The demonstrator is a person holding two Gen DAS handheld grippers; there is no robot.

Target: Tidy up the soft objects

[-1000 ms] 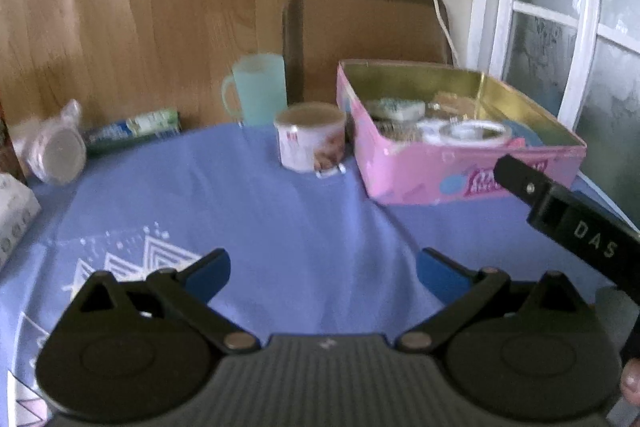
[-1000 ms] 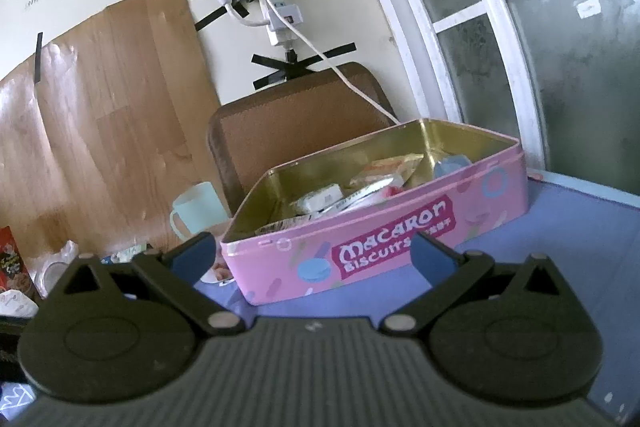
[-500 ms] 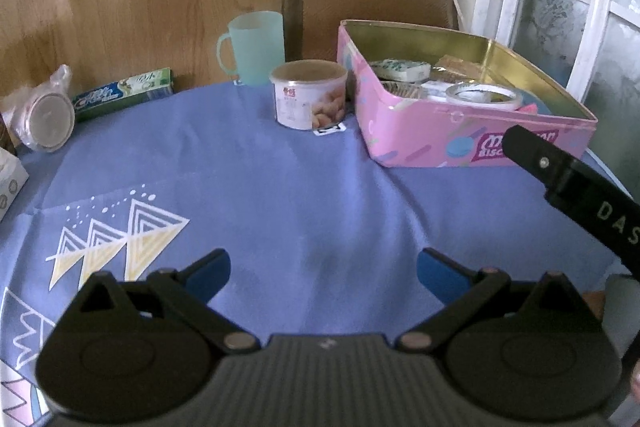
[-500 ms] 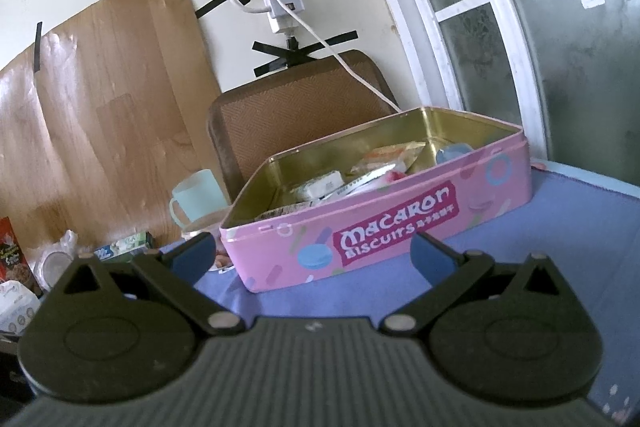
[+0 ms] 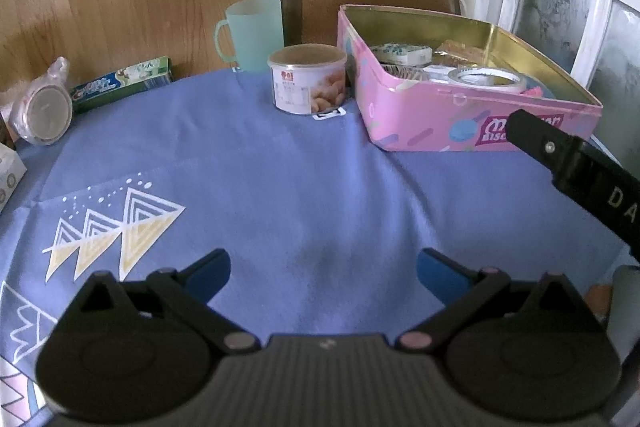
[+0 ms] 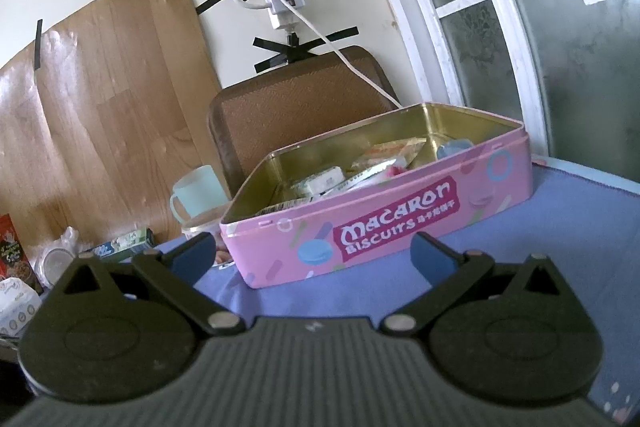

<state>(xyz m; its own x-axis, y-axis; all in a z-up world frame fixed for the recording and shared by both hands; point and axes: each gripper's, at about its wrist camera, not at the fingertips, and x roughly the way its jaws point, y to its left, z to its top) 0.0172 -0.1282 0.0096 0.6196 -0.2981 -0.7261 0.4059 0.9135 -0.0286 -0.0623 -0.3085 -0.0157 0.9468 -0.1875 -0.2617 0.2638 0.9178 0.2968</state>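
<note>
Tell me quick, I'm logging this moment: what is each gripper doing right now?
Left gripper: open, holding nothing, above the blue tablecloth.
Right gripper: open, holding nothing, facing the pink biscuit tin.

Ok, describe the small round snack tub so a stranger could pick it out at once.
Find the big pink biscuit tin on the blue tablecloth. Just left of it stands the snack tub, in front of the mint mug. It alone is short, white, clear-lidded and printed with nuts.

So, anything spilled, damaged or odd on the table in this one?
Nothing spilled or damaged. The open pink biscuit tin holds a loose jumble, and the small white nut tub and pale green plastic mug stand upright beside it.
</note>
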